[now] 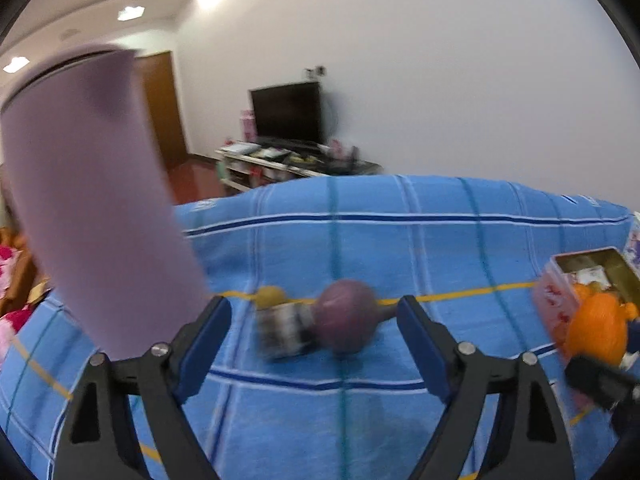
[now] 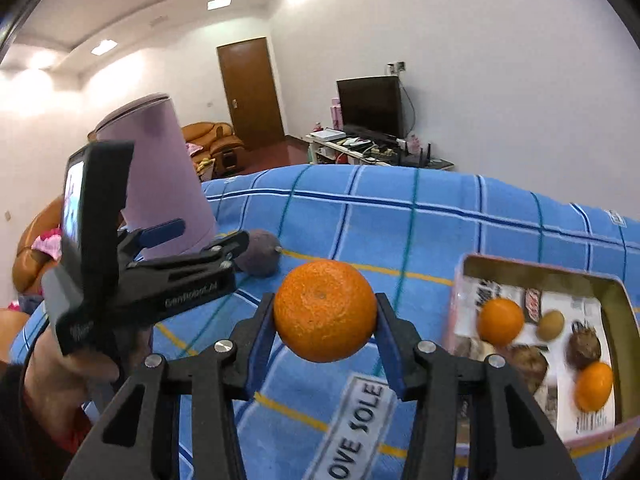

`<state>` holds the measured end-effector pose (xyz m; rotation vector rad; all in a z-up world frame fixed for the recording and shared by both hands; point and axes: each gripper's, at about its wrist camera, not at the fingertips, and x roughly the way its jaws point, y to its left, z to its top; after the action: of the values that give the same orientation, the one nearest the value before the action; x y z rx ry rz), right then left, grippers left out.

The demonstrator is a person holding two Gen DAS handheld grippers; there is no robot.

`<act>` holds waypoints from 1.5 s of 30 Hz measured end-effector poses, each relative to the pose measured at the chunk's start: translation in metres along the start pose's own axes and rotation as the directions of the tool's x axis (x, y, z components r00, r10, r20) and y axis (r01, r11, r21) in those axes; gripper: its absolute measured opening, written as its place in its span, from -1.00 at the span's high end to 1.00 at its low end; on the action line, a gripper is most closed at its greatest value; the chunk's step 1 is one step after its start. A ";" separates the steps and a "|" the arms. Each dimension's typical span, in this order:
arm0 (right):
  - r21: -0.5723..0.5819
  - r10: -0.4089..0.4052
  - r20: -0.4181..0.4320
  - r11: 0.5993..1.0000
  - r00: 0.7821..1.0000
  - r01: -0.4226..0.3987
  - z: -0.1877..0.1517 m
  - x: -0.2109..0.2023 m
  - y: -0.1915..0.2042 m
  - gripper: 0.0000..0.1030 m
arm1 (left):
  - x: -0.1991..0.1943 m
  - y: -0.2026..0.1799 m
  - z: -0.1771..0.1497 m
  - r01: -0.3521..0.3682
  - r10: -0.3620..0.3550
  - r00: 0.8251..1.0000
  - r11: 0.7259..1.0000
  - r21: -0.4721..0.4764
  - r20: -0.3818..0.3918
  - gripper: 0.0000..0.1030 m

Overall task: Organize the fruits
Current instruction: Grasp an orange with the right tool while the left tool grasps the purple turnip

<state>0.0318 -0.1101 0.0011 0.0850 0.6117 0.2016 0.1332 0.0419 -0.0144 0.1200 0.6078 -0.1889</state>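
Right gripper [image 2: 325, 316] jaws clamp an orange [image 2: 325, 310], bound for the tin [image 2: 624, 320]; left gripper [image 1: 314, 328] jaws gape, empty, facing a purple fruit [image 1: 346, 318].

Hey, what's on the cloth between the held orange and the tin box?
Nothing: in the right wrist view, only bare blue checked cloth lies between the orange and the tin box.

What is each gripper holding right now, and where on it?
Right gripper clamps the orange across its sides. Left gripper is open, holding nothing.
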 end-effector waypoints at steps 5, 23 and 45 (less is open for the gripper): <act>0.053 0.016 0.005 0.998 1.000 -0.017 0.001 -0.005 -0.018 0.04 | 0.031 -0.024 0.011 -0.038 0.047 0.995 0.994 0.098 -0.094 -0.68; 0.080 0.031 0.001 0.996 1.000 -0.031 0.000 -0.004 -0.023 0.04 | 0.038 -0.006 0.009 0.232 -0.238 0.965 0.971 -0.064 -0.111 0.03; 0.079 -0.008 0.091 0.997 0.996 0.001 0.008 -0.026 -0.032 0.04 | 0.017 -0.045 -0.001 0.181 -0.180 0.975 0.983 -0.004 -0.127 -0.29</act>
<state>0.0211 -0.1469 0.0174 0.1684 0.5286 0.1682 0.1366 -0.0047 -0.0279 0.0847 0.7455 -0.3623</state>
